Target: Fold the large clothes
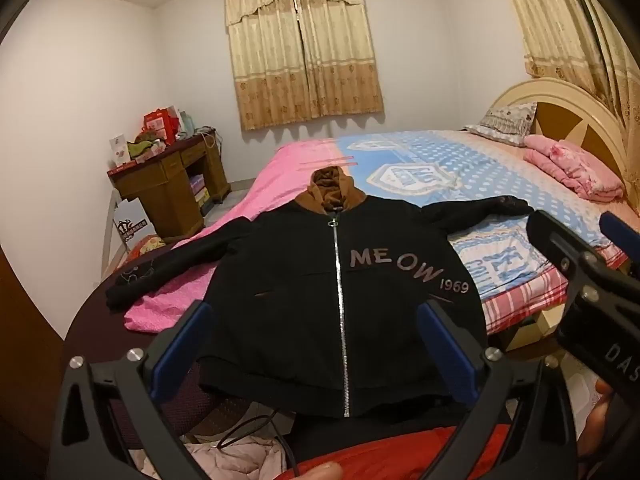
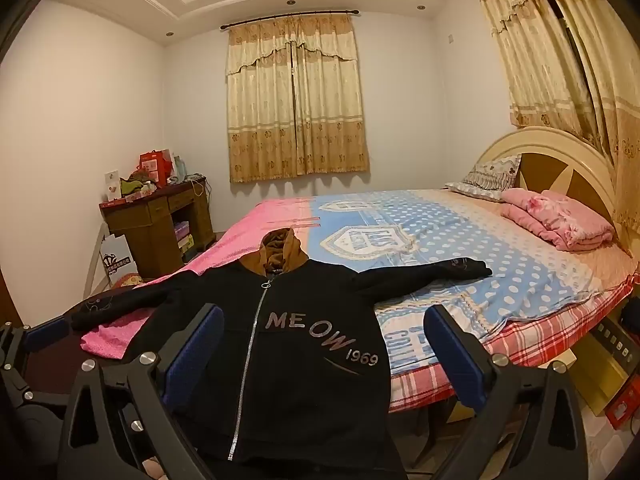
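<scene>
Hoodie [image 1: 312,300] lies flat, hem partly hidden; both tongs [image 1: 316,344] [image 2: 324,356] gape wide, empty

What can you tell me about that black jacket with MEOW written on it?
The black jacket is a zipped hoodie, seemingly of soft fabric, lying face up on the bed, both sleeves spread wide. Its silver zipper is closed to the collar. The hood is lined brown. Grey letters read MEOW 1969. The hem hangs over the bed's edge. Neither gripper touches it.

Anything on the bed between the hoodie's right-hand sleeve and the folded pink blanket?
Nothing: only bare blue dotted sheet lies between the sleeve and the pink blanket; clearest in the right wrist view.
</scene>
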Tool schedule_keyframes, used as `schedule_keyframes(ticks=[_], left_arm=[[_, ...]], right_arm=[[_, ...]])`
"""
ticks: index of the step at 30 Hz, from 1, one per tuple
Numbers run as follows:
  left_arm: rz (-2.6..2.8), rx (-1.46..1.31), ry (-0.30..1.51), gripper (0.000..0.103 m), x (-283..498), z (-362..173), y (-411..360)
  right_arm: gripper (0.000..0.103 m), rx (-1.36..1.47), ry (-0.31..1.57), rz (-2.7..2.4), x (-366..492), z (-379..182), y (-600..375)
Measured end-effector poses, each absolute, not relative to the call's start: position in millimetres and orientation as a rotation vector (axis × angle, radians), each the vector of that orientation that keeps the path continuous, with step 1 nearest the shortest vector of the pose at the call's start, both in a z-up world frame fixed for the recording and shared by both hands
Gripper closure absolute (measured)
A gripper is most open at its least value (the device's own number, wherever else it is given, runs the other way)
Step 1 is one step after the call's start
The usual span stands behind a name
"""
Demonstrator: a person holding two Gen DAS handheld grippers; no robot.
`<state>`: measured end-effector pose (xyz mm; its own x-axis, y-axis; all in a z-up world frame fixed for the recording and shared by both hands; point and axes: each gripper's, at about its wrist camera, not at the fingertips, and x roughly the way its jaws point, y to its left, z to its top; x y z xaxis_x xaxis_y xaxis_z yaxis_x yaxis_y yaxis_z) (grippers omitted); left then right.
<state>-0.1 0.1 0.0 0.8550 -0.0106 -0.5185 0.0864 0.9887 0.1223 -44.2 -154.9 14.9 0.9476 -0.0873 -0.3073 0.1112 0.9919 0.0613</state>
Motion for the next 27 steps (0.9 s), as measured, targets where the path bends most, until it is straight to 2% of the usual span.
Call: schedule_keyframes(ticks=[27], left_arm=[[-0.083, 0.131, 0.569, 0.000, 1.3, -9.3, -2.4]], right_arm=[[0.002, 0.081, 0.338, -0.071, -40.6, 8.4, -154.3]])
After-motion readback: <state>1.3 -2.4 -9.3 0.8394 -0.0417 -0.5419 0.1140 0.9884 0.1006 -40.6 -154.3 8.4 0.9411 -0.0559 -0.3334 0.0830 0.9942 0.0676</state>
